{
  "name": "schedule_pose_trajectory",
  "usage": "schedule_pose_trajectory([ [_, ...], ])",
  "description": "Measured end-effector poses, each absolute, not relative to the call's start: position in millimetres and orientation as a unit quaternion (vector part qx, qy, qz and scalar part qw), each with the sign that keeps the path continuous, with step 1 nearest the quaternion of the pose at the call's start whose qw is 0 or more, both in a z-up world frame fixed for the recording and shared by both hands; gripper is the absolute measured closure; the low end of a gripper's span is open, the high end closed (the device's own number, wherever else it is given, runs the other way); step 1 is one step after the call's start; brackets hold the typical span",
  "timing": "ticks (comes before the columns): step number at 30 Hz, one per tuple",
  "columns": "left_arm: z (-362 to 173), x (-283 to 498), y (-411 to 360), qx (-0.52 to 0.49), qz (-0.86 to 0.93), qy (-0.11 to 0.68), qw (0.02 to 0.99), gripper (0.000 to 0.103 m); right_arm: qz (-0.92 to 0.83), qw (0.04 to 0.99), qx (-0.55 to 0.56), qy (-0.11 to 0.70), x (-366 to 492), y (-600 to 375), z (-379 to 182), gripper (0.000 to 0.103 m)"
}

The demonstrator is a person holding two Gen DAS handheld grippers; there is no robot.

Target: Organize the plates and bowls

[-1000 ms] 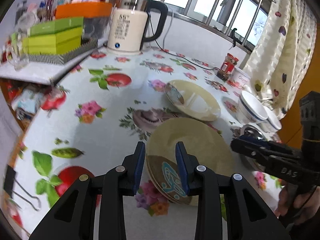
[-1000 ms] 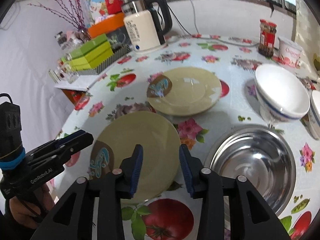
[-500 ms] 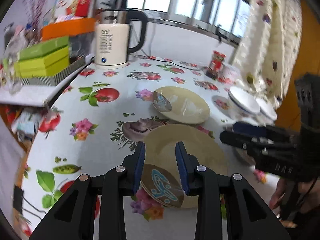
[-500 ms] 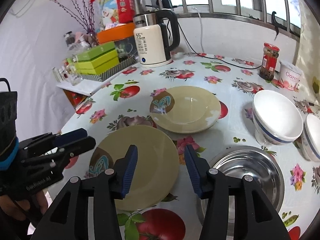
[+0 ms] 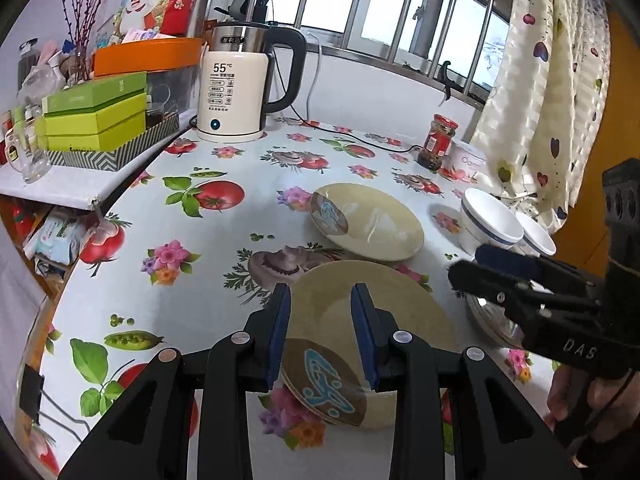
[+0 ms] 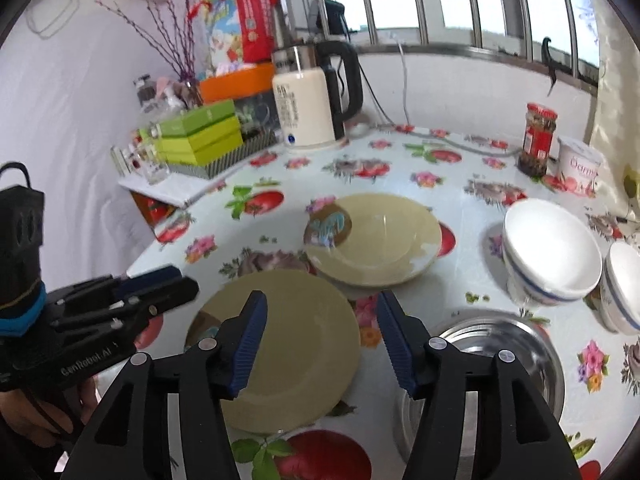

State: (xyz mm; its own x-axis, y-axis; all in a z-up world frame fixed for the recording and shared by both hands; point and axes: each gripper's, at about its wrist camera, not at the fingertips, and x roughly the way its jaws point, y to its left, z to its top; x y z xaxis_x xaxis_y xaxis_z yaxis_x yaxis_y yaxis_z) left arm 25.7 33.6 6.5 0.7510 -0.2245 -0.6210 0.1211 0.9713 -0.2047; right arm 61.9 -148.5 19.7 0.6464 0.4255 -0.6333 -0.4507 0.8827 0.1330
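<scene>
Two beige plates with a brown-and-blue patch lie on the floral tablecloth. The near plate [image 5: 372, 320] [image 6: 292, 344] lies just ahead of both grippers. The far plate [image 5: 368, 220] [image 6: 376, 240] lies behind it. My left gripper [image 5: 322, 338] is open and empty above the near plate's patterned edge. My right gripper [image 6: 320, 344] is open wide and empty above the same plate. Two white bowls [image 5: 490, 220] [image 6: 552, 256] stand at the right. A steel bowl [image 6: 500, 356] sits at the near right.
A cream kettle [image 5: 234, 92] with its cord stands at the back. Green boxes [image 5: 96, 112] sit on a side shelf at the left. A red-lidded jar [image 5: 438, 140] and a white tub [image 6: 578, 164] stand at the back right by the curtain.
Both grippers have pulled back and risen a little from the near plate. My right gripper's jaws have opened wider. The plates and bowls have not moved.
</scene>
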Motion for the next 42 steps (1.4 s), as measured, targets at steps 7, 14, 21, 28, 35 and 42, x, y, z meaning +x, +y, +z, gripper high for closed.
schedule_pose_trajectory([
  [7, 8.1, 27.3, 27.4, -0.069, -0.1, 0.338, 0.933, 0.07, 0.262, 0.91, 0.021, 0.322, 61.4, -153.8, 24.6, 0.016],
  [14, 13.0, 35.5, 26.7, -0.084, -0.113, 0.341, 0.929, 0.07, 0.242, 0.908, 0.029, 0.34, 70.0, -159.2, 27.0, 0.014],
  [21, 18.3, 47.8, 22.8, -0.089, -0.13, 0.342, 0.927, 0.056, 0.215, 0.902, 0.036, 0.373, 84.0, -165.1, 23.3, 0.016],
  [28, 21.1, 69.8, 22.0, -0.085, -0.131, 0.347, 0.925, 0.052, 0.207, 0.901, 0.038, 0.38, 96.4, -168.4, 25.7, 0.017],
  [35, 12.6, 97.6, 24.5, -0.097, -0.13, 0.379, 0.911, 0.052, 0.201, 0.893, 0.053, 0.4, 116.0, -170.4, 23.1, 0.02],
  [42, 8.0, 121.1, 22.8, -0.096, -0.138, 0.393, 0.904, 0.052, 0.194, 0.886, 0.057, 0.417, 135.0, -170.5, 17.1, 0.026],
])
